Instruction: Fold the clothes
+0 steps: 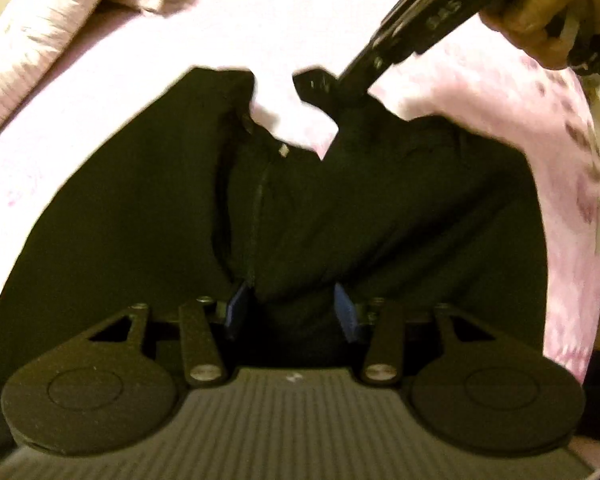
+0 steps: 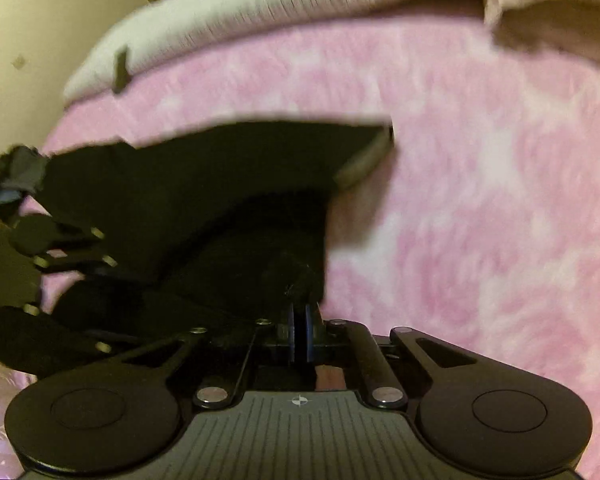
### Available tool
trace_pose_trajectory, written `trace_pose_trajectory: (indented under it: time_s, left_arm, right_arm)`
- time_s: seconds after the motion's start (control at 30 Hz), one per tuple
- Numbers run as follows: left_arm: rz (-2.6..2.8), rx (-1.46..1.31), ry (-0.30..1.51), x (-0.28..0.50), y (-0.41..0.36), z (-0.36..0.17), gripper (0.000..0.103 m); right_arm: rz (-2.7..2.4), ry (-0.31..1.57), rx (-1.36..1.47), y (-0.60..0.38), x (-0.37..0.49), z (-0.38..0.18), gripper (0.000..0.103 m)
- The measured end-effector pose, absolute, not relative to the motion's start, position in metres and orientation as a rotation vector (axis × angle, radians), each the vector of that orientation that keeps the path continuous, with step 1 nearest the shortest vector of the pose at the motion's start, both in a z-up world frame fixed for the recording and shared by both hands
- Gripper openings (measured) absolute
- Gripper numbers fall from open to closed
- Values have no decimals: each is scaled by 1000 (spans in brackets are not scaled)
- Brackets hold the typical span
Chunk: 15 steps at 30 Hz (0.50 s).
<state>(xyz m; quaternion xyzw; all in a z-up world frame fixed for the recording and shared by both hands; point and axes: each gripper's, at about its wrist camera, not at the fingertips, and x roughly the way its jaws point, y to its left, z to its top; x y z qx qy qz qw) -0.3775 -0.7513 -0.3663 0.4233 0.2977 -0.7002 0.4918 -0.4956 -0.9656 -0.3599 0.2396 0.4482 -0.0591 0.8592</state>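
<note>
Left wrist view: a black garment [image 1: 284, 200] was found spread across the centre of the frame on a pink blanket [image 1: 80, 128] covering a bed. The left gripper [image 1: 292, 308] was seen at lower centre, its jaws partly apart with a bunched fold of the garment between them; whether the pads pressed on the cloth could not be told. At upper right, the right gripper [image 1: 320, 88], carried in a hand [image 1: 540, 12], was observed pinching a raised edge of the garment. A pale pillow [image 1: 40, 40] was noted at upper left.

Right wrist view: the right gripper [image 2: 300, 332] was seen with jaws together, clamped on a tuft of the garment [image 2: 220, 200]. The left gripper [image 2: 60, 264] appeared at the left edge.

Assessment: the garment was judged gripped but not yet folded; no neat fold was evident, and all folding appeared outstanding.
</note>
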Motion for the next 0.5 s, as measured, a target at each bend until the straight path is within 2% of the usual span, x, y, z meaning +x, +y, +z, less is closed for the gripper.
trace_pose_trajectory:
  time_s: [0.13, 0.37, 0.43, 0.5]
  left_arm:
    - [-1647, 913, 740, -363, -747, -362, 39]
    - [-1549, 888, 816, -354, -748, -384, 43]
    - [-1547, 892, 807, -355, -749, -384, 43]
    - [-1549, 893, 800, -355, -747, -382, 44]
  right_arm:
    - [-82, 883, 436, -972, -469, -350, 3]
    - [-33, 932, 500, -998, -436, -405, 5]
    - [-22, 948, 508, -1002, -439, -409, 18]
    - [-21, 938, 512, -1007, -449, -407, 42]
